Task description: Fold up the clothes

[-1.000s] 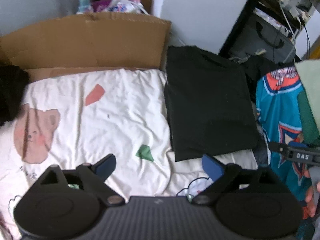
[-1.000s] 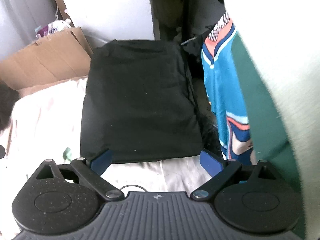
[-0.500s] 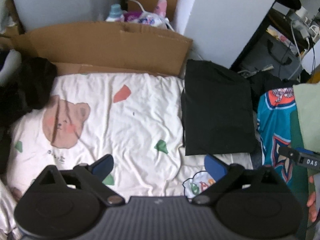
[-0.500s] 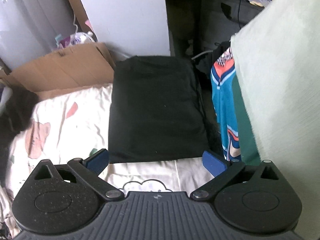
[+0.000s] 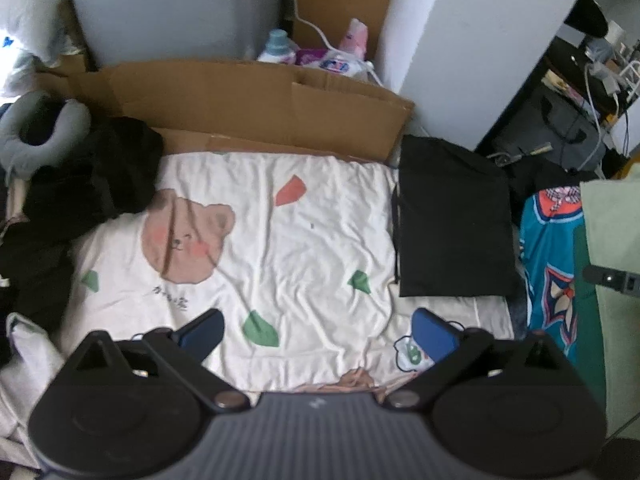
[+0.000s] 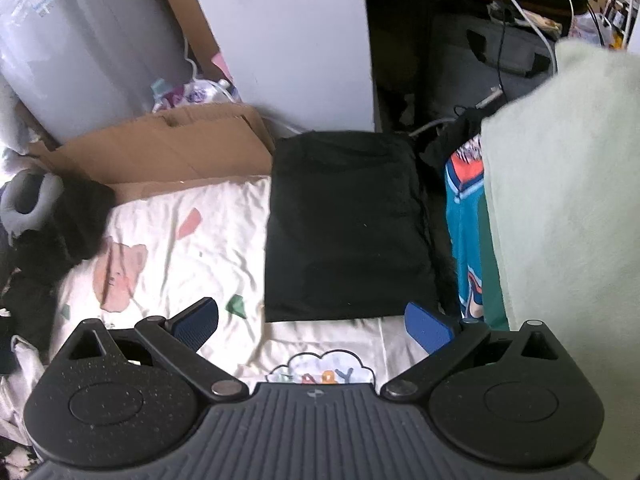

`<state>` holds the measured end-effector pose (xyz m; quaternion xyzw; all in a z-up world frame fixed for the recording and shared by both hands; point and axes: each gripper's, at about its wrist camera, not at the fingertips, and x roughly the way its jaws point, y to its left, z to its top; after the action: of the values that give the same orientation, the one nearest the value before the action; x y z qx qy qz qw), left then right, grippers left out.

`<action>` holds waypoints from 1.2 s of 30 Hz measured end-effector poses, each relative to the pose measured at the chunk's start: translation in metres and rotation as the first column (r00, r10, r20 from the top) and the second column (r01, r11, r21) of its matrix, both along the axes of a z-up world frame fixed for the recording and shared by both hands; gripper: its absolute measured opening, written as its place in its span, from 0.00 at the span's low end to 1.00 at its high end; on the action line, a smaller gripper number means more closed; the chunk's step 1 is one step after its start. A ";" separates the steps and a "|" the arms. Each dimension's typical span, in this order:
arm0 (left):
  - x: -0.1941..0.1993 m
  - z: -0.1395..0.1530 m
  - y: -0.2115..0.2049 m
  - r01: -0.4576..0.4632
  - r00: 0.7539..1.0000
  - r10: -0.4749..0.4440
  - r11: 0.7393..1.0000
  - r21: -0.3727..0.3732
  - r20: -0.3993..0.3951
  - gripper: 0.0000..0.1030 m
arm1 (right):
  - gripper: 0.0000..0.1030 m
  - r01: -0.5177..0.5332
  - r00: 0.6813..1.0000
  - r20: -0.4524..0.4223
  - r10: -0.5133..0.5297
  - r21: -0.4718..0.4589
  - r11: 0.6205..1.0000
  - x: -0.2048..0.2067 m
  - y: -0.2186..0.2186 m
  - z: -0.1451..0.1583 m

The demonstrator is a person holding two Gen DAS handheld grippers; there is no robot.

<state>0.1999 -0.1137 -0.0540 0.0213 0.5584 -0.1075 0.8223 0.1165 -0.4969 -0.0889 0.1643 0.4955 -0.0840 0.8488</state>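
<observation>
Left gripper (image 5: 316, 330): spread wide, blue pads well apart, nothing between them; held high over the bedsheet, looking down on it.
Right gripper (image 6: 312, 326): likewise spread wide and empty; held above the near edge of the folded black garment.
Why so held (judgement): both raised clear of the cloth with fingers apart, which suits either a release of a finished fold or a pause ahead of a reach for another piece; cannot settle which.
Folded black garment (image 6: 346, 226): ahead of the right gripper, centred between its two pads, near edge just beyond the fingertips; from the left gripper, ahead and to the right (image 5: 452, 224). Lies flat as a neat rectangle, edges squared, at the right margin of the bedsheet.
Why placed there (judgement): tidy shape and spot at the side suggest a folded piece set out of the way, with the middle of the sheet left as working room.
Bedsheet (image 5: 264, 240): white with a bear print, directly under and ahead of the left gripper, wrinkled.
Dark clothes heap (image 5: 76, 188): far left of the left gripper, crumpled, not folded.
Teal jersey (image 5: 552, 256): right of both grippers, beyond the black garment, hanging or draped; cannot tell which.
Pale green cloth (image 6: 568, 216): at the right edge, close to the right gripper, blocking part of that view.
Cardboard (image 5: 256, 104): past the sheet's far edge.
</observation>
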 end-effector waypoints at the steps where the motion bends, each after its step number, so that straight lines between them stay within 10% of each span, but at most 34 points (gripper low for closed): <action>1: -0.001 0.006 0.005 -0.004 1.000 0.004 1.000 0.005 0.006 0.98 | 0.99 -0.003 1.000 0.005 0.003 0.001 1.000 0.000 0.003 0.005; 17: -0.025 0.109 0.094 -0.096 0.992 0.094 0.995 0.028 0.080 0.99 | 0.99 -0.065 0.996 0.067 0.065 0.004 0.998 -0.005 0.050 0.080; 36: -0.116 0.107 0.120 -0.174 0.971 0.170 0.985 0.007 0.168 0.99 | 0.99 -0.178 0.983 0.054 0.176 0.031 0.984 -0.023 0.129 0.093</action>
<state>0.0842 0.0067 0.0525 -0.0096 0.4885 -0.0278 0.8720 0.0936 -0.3682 0.0043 0.1369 0.4876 0.0048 0.8622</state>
